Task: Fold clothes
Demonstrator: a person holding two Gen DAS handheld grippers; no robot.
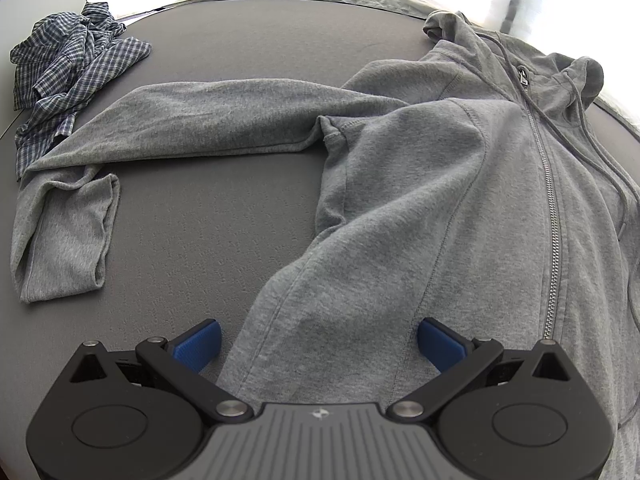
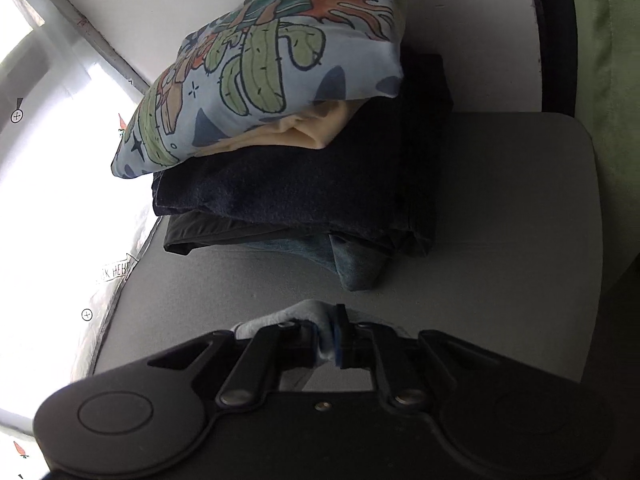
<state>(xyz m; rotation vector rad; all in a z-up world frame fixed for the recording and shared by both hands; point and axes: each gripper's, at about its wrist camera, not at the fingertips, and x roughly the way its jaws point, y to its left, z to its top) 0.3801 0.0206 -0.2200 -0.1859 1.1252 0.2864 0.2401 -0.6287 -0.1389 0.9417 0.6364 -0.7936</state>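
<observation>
The grey hoodie (image 1: 420, 200) lies zipped and spread over the centre and right of the left wrist view, one sleeve reaching to the left edge. The left gripper (image 1: 318, 344) hovers with its jaws apart astride the hem. The right gripper (image 2: 326, 336) is clamped on a pale fold of cloth (image 2: 280, 318). If that thin pinch slips, the fold could drop or drag against the stack of folded clothes (image 2: 288, 152) just beyond. No containers show anywhere.

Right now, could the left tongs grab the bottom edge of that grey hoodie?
Probably yes. The left tongs stand open right over the grey hoodie, its lower part lying between the blue pads, and nothing covers the cloth there. The hem itself is hidden behind the tongs.
</observation>
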